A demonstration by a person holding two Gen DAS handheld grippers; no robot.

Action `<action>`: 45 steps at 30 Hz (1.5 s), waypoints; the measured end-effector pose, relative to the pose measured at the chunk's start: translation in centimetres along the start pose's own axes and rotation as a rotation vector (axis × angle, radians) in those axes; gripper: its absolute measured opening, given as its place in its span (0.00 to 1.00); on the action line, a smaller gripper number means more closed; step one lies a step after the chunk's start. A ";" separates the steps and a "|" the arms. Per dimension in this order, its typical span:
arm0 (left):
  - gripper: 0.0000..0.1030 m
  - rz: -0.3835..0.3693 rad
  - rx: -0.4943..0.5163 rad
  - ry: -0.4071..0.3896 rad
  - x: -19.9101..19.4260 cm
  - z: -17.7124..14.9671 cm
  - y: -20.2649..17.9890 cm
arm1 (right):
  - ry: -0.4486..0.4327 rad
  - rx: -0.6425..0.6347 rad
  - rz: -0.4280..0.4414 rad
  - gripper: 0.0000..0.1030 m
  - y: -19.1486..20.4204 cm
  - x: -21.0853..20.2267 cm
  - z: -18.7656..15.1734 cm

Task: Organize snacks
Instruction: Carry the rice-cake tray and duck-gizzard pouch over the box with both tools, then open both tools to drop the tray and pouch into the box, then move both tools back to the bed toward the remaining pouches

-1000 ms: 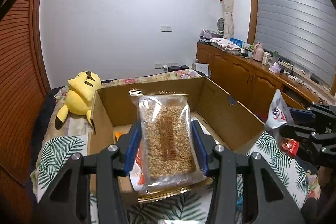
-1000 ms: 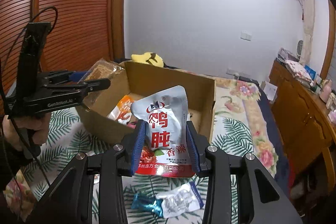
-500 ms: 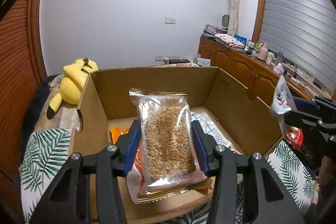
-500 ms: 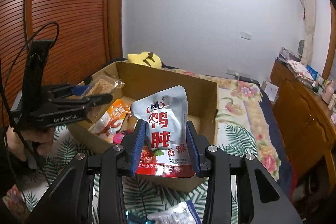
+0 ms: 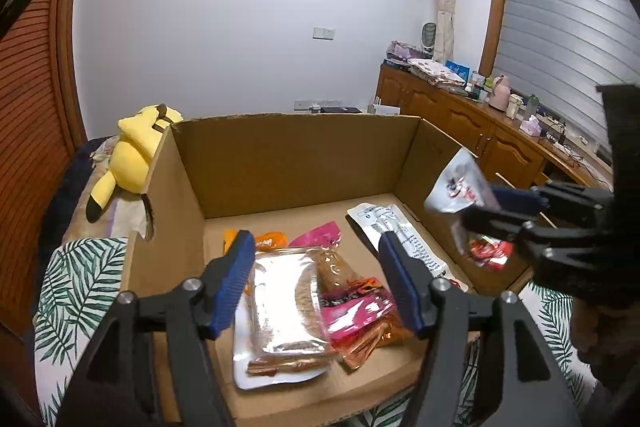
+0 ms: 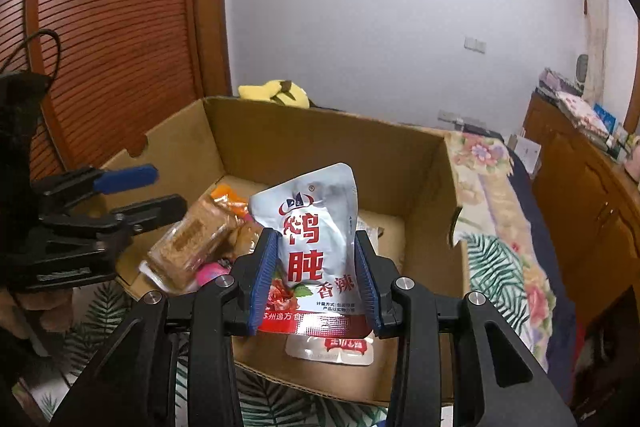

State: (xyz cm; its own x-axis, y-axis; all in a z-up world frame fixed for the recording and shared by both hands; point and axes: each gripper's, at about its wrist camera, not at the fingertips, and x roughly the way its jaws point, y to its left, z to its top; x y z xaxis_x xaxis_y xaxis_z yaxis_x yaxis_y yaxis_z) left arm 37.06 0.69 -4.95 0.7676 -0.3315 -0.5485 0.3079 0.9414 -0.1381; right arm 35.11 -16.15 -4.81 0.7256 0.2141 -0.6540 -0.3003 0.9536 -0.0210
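While our left gripper point(image 5: 318, 281) has just been opening, the clear packet of brown grain bars point(image 5: 280, 311) lies free beneath it in the brown cardboard box point(image 5: 296, 163); our right gripper point(image 6: 316, 277) clamps the silver red-lettered pouch point(image 6: 316, 223) above that box.

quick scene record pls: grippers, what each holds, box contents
left gripper: jaws just opened, nothing gripped
grain pack: lying in box, below left gripper
right gripper: shut on silver pouch, over the box
other box contents: pink pack, orange pack, white pack
beside box: yellow plush
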 end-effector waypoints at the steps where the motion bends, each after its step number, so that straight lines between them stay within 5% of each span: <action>1: 0.65 -0.001 0.006 -0.002 0.0 -0.1 0.0 | 0.005 0.002 0.000 0.37 0.0 0.2 -0.2; 6: 0.75 0.001 0.040 -0.006 -0.1 -0.5 -0.8 | 0.019 0.018 0.002 0.39 0.0 0.9 -0.9; 28: 0.89 -0.038 0.029 -0.007 -1.9 -1.1 -1.7 | -0.031 0.054 0.023 0.52 -0.3 -0.4 -1.4; 35: 0.93 0.039 0.102 -0.109 -4.9 -1.5 -3.2 | -0.092 0.058 0.034 0.53 -0.4 -4.6 -2.1; 45: 0.94 0.055 0.151 -0.121 -8.9 -3.3 -5.0 | -0.101 0.080 0.041 0.70 0.0 -10.3 -6.0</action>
State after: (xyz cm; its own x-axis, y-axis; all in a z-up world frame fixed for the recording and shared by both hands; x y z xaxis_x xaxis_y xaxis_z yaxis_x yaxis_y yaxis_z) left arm 26.83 -0.84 -2.07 0.8447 -0.2939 -0.4473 0.3379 0.9410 0.0198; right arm 23.95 -19.60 -2.58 0.7735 0.2697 -0.5736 -0.2839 0.9565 0.0669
